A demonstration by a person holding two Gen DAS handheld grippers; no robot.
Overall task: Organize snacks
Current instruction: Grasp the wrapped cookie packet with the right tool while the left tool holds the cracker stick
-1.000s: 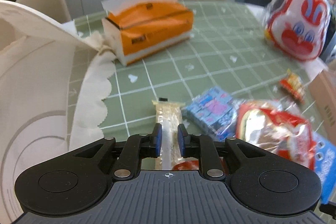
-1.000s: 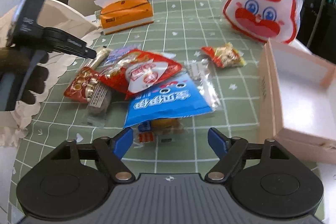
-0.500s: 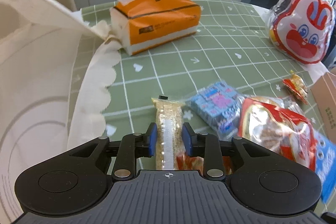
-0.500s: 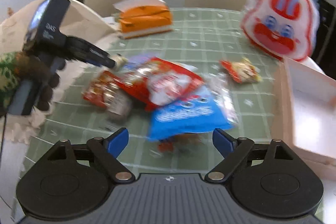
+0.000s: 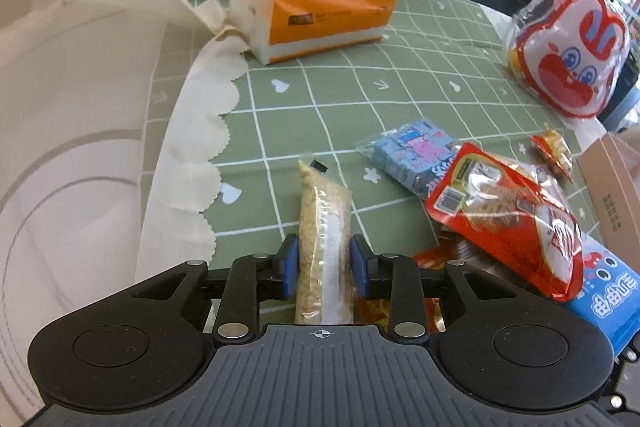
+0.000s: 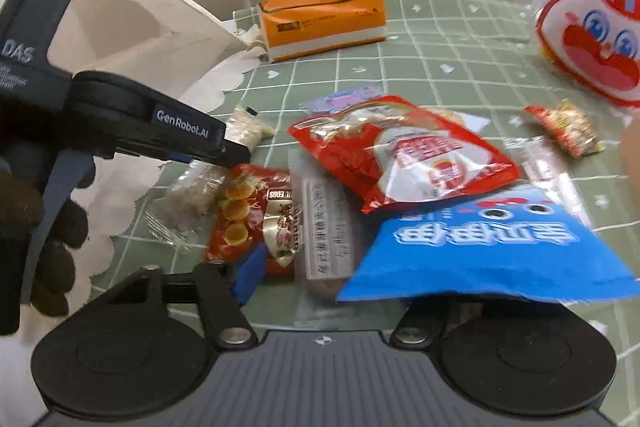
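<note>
Green checked cloth (image 5: pixel 320 99) covers the table in the left wrist view. The left gripper (image 5: pixel 324 267) straddles the grain bar (image 5: pixel 324 219) at its near end; its jaws have just been opening and are set narrowly, pads at the wrapper's sides, contact uncertain.

In the right wrist view, the right gripper (image 6: pixel 332 283) is over the blue bag (image 6: pixel 484 247); its jaws have just been closing, the right finger hidden, so grip cannot be told. A pickup step is judged in hand; next, a firm closure and transfer are required.

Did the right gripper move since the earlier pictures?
Yes. The right gripper moved forward toward the orange tissue box, which looks bigger, and now sits at the blue snack bag. Its jaws have just been closing.
</note>
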